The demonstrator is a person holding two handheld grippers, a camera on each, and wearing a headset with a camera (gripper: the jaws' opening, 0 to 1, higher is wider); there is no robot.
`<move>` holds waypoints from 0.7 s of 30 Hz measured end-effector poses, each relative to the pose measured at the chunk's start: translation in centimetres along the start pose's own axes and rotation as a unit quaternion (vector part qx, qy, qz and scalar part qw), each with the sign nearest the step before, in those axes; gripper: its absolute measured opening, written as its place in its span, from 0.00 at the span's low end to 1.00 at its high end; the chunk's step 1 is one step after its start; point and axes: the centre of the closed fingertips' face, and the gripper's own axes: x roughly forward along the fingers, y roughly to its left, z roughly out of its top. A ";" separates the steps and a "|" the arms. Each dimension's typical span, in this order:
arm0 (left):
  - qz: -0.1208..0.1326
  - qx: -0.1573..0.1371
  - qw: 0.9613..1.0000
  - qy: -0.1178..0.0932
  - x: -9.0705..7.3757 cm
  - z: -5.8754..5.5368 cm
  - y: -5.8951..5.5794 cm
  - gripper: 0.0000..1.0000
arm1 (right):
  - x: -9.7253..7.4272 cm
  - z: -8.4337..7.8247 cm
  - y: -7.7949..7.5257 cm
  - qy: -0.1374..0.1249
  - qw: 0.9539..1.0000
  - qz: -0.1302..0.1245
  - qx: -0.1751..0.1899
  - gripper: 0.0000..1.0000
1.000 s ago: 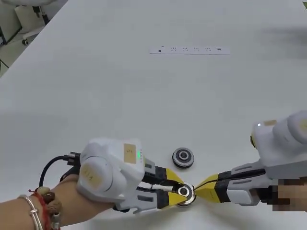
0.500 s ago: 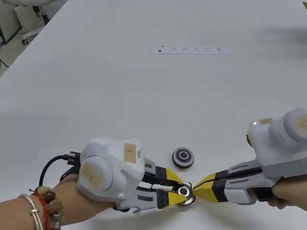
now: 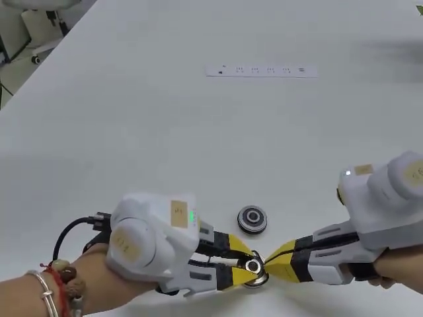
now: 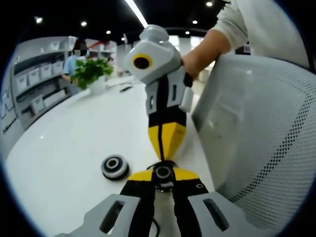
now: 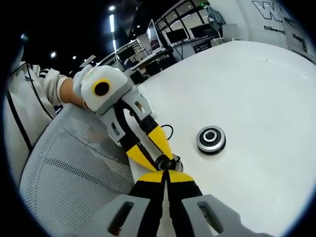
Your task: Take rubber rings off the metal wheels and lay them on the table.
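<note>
2 grippers meet low on the white desk (image 3: 165, 132), tip to tip. Left gripper (image 3: 247, 266) comes in from the left; its jaws are clamped on 1 metal wheel (image 3: 254, 267), 1 yellow tip on each side of it. In the left gripper view the same wheel sits between the 2 tips, just off or on the desk, cannot tell which. Right gripper (image 3: 268, 263) comes in from the right, jaws pressed together with only a thin line between them, tips touching the held wheel's edge. Cannot tell whether they pinch its rubber or just touch it.

Second wheel (image 3: 252, 218) lies flat on the desk, just beyond the grippers, apart from both. Its black rubber ring (image 5: 211, 149) is on it, around a silver band and dark hub. Total: 2 wheels, 1 held, 1 loose.

1 white power strip (image 3: 261, 70) lies far up the desk. A mesh chair back (image 4: 256, 138) shows beside the desk edge in both gripper views. 1 potted plant (image 4: 91, 71) stands at the far end.
</note>
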 end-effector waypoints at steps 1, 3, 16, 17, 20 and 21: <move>0.001 0.000 1.000 0.000 0.0 0.0 0.0 0.13 | 0.0 0.0 0.0 0.000 1.000 0.001 0.000 0.00; 0.002 0.000 1.000 0.000 0.0 0.1 0.0 0.13 | 0.0 0.1 0.2 -0.003 1.000 0.003 0.003 0.00; -0.006 -0.014 1.000 0.012 -0.2 0.0 0.0 0.14 | -0.1 0.2 -0.1 -0.004 1.000 -0.004 0.009 0.00; -0.008 -0.017 1.000 0.015 -0.3 0.0 0.0 0.14 | -0.1 0.2 -0.1 -0.005 1.000 -0.004 0.009 0.00; -0.017 -0.008 0.999 0.028 -0.7 -0.2 -0.2 0.17 | -0.1 0.3 -0.2 -0.005 1.000 -0.005 0.010 0.00; -0.019 -0.004 0.999 0.033 -0.9 -0.3 -0.3 0.19 | -0.1 0.3 -0.2 -0.005 1.000 -0.005 0.011 0.00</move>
